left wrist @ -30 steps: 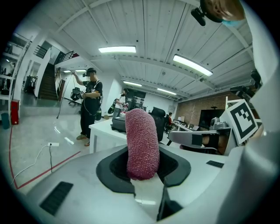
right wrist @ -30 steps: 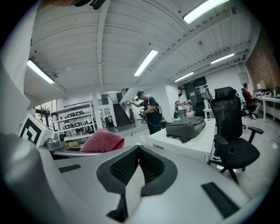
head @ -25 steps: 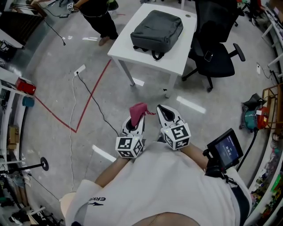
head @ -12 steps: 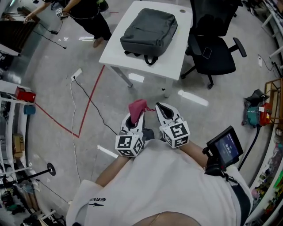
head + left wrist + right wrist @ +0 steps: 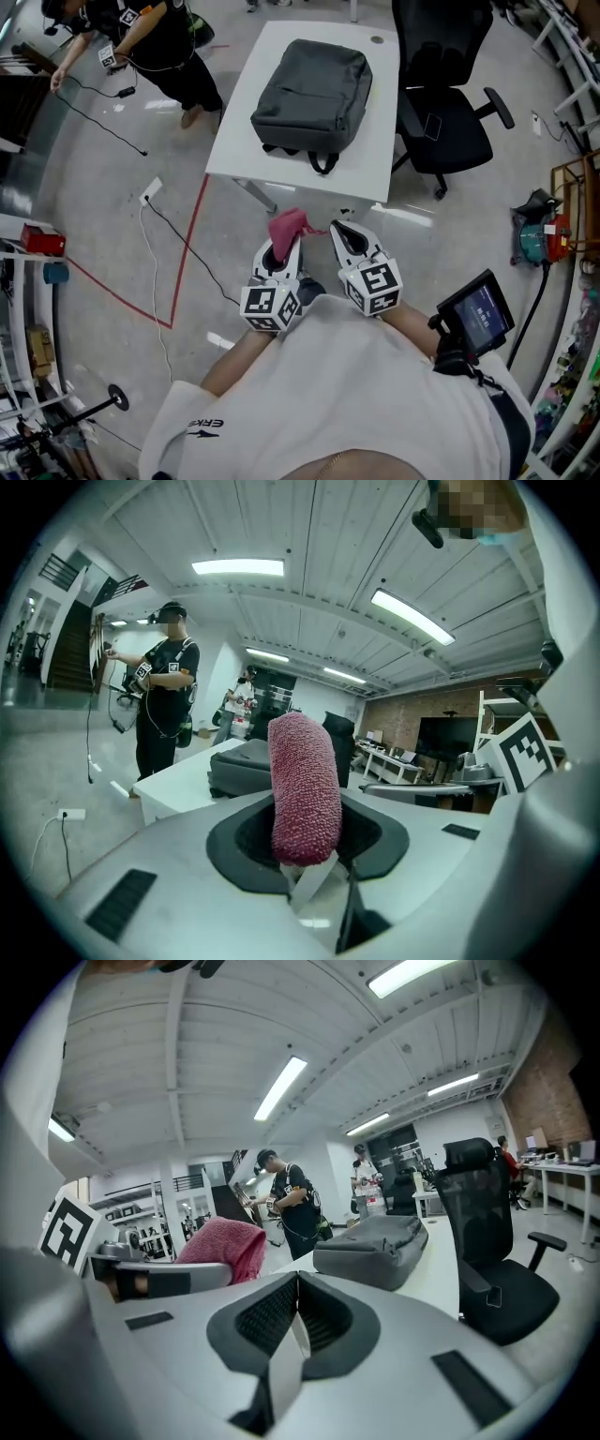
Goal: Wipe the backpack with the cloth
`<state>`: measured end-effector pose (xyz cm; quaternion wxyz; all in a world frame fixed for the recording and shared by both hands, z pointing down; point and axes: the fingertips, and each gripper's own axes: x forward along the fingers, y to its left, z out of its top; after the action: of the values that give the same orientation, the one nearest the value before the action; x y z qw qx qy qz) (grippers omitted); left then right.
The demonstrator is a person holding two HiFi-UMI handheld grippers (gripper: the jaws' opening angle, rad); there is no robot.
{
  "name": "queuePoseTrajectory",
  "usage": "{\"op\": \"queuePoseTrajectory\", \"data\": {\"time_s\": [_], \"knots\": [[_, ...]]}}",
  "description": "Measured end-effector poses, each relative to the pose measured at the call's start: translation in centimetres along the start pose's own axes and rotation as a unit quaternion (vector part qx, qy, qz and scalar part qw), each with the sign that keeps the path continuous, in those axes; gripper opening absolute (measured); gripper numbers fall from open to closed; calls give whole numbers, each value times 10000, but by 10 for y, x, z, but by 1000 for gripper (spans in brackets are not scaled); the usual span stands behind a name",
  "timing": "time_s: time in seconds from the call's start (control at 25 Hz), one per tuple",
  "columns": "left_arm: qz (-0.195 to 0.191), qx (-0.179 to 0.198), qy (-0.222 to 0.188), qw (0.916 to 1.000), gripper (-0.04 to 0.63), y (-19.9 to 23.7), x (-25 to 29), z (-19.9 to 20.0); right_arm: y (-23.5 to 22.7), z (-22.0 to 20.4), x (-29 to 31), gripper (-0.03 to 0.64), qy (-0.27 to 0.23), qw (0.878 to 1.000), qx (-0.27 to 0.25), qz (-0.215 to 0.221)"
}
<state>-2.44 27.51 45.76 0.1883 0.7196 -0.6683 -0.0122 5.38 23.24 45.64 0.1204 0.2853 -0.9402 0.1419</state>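
A dark grey backpack (image 5: pixel 312 94) lies flat on a white table (image 5: pixel 242 154) ahead of me; it also shows in the left gripper view as the backpack (image 5: pixel 236 764) and in the right gripper view as the backpack (image 5: pixel 370 1247). My left gripper (image 5: pixel 284 242) is shut on a pink cloth (image 5: pixel 288 226), which stands up between its jaws as a rolled cloth (image 5: pixel 303 799). My right gripper (image 5: pixel 344 236) is shut with nothing in it. Both grippers hang close to my chest, short of the table's near edge. The cloth (image 5: pixel 223 1248) shows at the left of the right gripper view.
A black office chair (image 5: pixel 444 103) stands at the table's right side. A person in black (image 5: pixel 164 42) stands at the far left holding a cable. A white cable and red floor tape (image 5: pixel 187 246) run over the floor. A small screen (image 5: pixel 476 314) sits at my right arm.
The table and backpack have drawn nearer and lower in the head view as I walked toward them. Both grippers kept their pose, the left still holding the cloth.
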Motion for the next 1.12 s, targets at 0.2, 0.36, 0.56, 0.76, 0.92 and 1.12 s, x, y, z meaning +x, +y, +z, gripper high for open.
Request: {"op": "queuePoseTrajectory", "data": {"time_s": [0.2, 0.36, 0.56, 0.76, 0.92, 1.12], "knots": [[-344, 85, 3, 9994, 106, 54, 27, 22, 9, 21, 59, 5, -121, 9995, -16, -292], [-561, 132, 56, 9983, 106, 85, 39, 35, 17, 30, 91, 5, -144, 9987, 11, -485], [-661, 139, 89, 9977, 106, 108, 47, 46, 24, 41, 111, 5, -170, 9980, 1, -605], [-758, 113, 84, 9970, 106, 114, 62, 51, 12, 43, 120, 5, -146, 9969, 27, -778], [-780, 93, 109, 9969, 106, 130, 85, 58, -1, 51, 144, 5, -152, 9963, 46, -840], [-751, 146, 122, 9970, 106, 138, 128, 72, -36, 70, 171, 5, -226, 9960, 69, -867]]}}
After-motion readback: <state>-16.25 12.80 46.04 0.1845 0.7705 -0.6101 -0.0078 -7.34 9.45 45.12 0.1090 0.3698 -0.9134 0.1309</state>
